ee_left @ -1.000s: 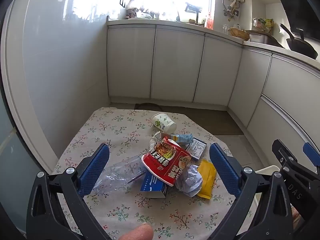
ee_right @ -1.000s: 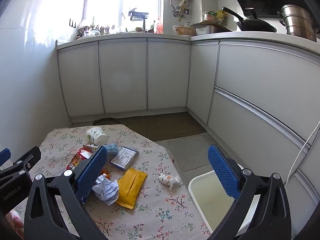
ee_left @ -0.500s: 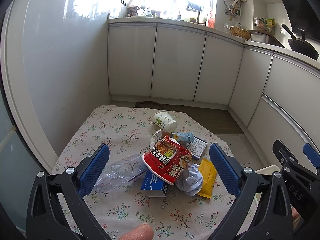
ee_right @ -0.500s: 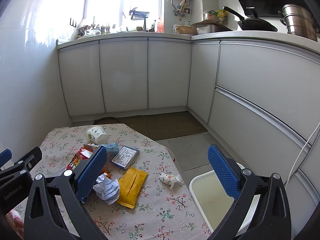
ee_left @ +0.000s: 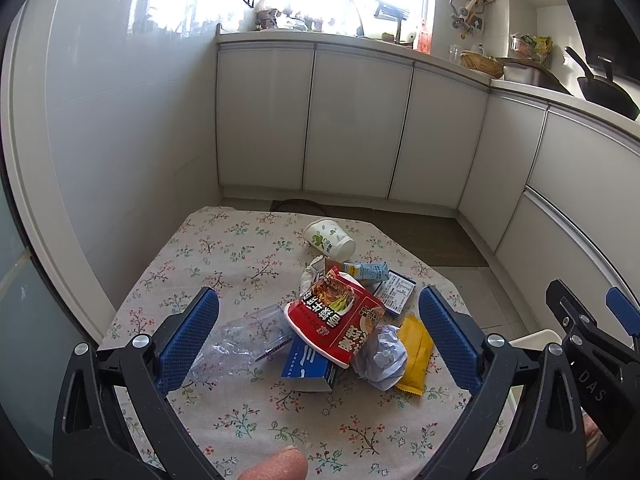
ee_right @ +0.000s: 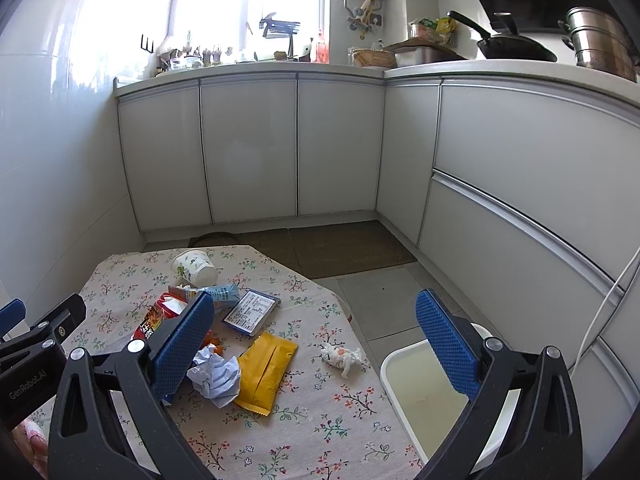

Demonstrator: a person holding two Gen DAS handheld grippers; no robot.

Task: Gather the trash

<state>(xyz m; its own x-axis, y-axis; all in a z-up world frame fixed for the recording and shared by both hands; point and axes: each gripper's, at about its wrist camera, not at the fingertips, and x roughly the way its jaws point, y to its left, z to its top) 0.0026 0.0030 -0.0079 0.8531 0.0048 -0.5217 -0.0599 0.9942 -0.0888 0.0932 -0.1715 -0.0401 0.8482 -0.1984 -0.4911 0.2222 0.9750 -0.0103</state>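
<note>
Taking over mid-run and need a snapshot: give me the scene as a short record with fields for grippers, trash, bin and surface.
left gripper: open, empty, above the pile
right gripper: open, empty
surface: table with floral cloth
pile: red noodle packet, crumpled paper, yellow packet, blue carton, clear plastic bag
paper cup: on its side, far end
apart from pile: small white wad
bin: white, beside table, nothing clearly inside

Readable lettering on the two gripper bodies

"DAS" stands in pale letters on the right gripper, at four o'clock in the left wrist view; "GenRobot.AI" runs along the left gripper, at eight o'clock in the right wrist view. The red noodle packet bears Chinese characters.
</note>
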